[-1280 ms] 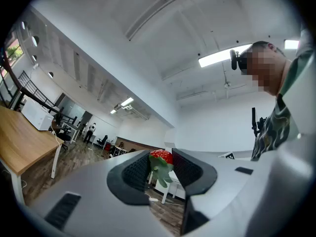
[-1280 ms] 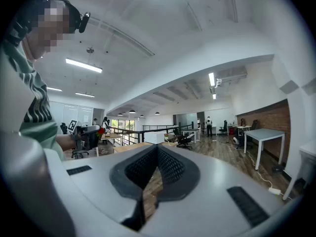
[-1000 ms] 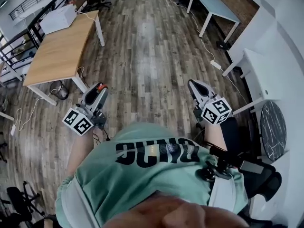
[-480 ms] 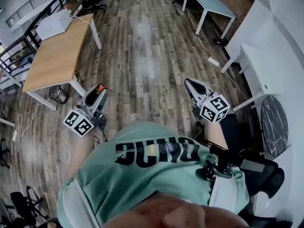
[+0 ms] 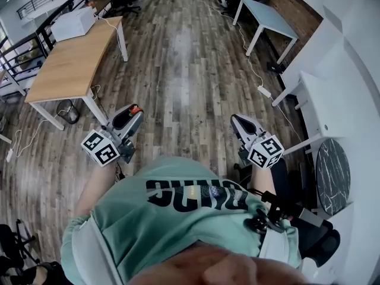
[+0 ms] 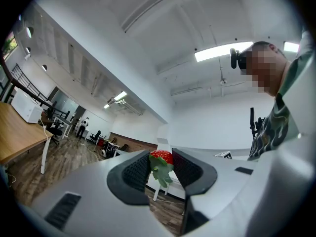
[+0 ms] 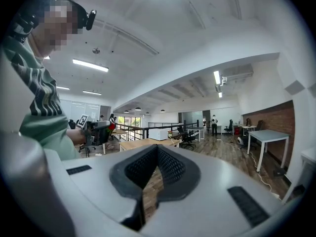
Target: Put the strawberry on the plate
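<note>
While the plank floor fills most of the head view, a long wooden desk stands on it and carries a white box at its far end. Well to the right of that desk, across the open floor, is a blue-topped table, and further right again and nearer the camera sits a round dark marbled top. Nearer the camera than the desk, the person's green shirt covers the lower middle of the view.

Both tools are held out in front of the shirt, over the floor. The left tool hangs just off the desk's near right corner, its marker cube trailing toward the person. Its jaws are clamped on the strawberry, which sits between the ribbed pads with its green leaves hanging toward the camera; in the head view it shows as a red spot at the tool's tip.

The right tool is well to the right of the desk, level with the left one, with its own marker cube behind it. Its pads meet at their tips with nothing between them.
</note>
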### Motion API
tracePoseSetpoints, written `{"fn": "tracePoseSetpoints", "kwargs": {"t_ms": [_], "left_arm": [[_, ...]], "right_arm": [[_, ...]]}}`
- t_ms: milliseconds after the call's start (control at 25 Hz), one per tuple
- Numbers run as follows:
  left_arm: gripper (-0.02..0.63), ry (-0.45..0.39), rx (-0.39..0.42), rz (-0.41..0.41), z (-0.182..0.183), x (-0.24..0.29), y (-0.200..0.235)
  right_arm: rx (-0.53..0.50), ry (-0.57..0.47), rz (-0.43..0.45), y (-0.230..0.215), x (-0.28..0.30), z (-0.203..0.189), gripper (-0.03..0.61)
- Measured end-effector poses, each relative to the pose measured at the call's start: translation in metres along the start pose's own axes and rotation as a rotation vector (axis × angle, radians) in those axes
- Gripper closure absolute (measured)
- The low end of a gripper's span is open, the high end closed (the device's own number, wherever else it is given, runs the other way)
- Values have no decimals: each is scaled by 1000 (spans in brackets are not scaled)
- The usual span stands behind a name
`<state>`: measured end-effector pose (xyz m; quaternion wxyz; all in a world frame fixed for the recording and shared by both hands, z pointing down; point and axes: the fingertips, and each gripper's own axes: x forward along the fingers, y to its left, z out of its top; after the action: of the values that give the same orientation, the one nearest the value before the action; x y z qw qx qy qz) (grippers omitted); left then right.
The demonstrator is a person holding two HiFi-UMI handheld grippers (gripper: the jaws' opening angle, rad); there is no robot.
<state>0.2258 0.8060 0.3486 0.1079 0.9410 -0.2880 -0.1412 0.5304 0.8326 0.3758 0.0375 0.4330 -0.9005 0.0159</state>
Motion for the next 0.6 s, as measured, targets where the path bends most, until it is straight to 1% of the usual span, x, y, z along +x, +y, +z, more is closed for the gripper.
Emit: {"fn": "tracePoseSetpoints", "kwargs": {"t_ms": [400, 600], "left_arm": [[469, 52, -22, -43, -32, 55, -46], [469, 81, -21, -48, -46, 72, -61]], "right_arm": [[46, 3, 12, -35, -54, -23, 572], [68, -7, 15, -46, -73, -35, 572]]}}
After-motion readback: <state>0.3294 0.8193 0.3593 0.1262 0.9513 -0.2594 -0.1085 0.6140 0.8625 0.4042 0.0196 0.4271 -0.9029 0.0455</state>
